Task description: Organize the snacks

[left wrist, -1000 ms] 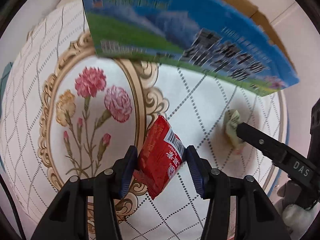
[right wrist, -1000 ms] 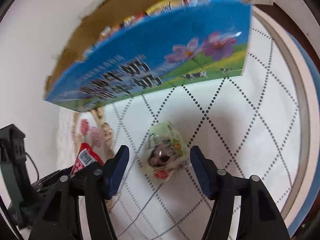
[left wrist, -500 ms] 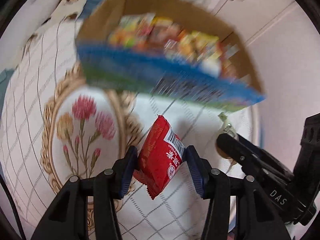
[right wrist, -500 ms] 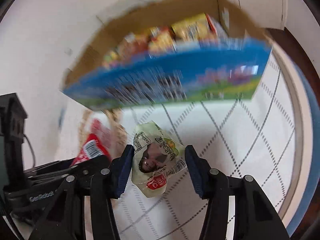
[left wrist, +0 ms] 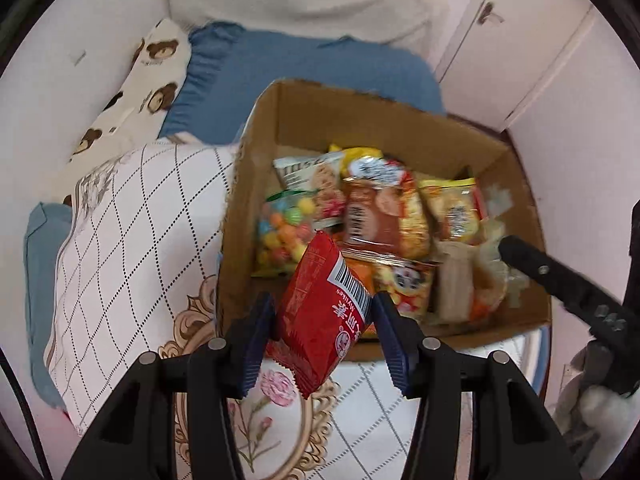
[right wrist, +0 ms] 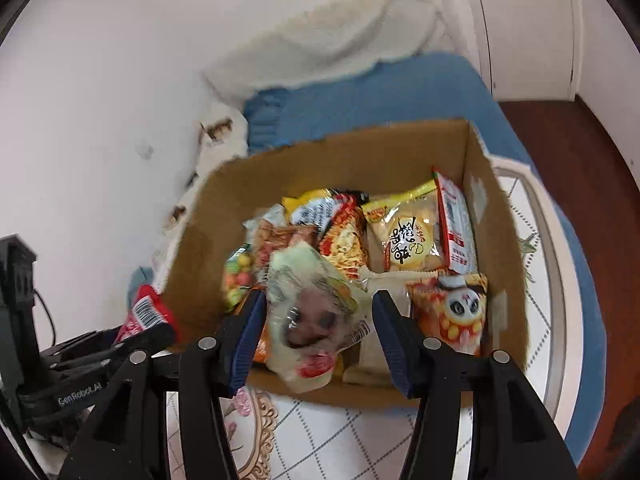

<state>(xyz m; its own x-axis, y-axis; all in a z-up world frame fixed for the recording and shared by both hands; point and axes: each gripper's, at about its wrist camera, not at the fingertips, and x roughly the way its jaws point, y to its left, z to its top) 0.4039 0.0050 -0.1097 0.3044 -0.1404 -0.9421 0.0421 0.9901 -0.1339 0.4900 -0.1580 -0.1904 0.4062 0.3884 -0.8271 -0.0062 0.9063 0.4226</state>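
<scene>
Over the box (left wrist: pixel 256 184), the left gripper (left wrist: pixel 324 336) clamps a light, crinkly red packet (left wrist: pixel 324 320) across its middle, while the right gripper's (right wrist: pixel 316 336) jaws are opening around a soft, slippery green pouch (right wrist: pixel 312 312).
</scene>
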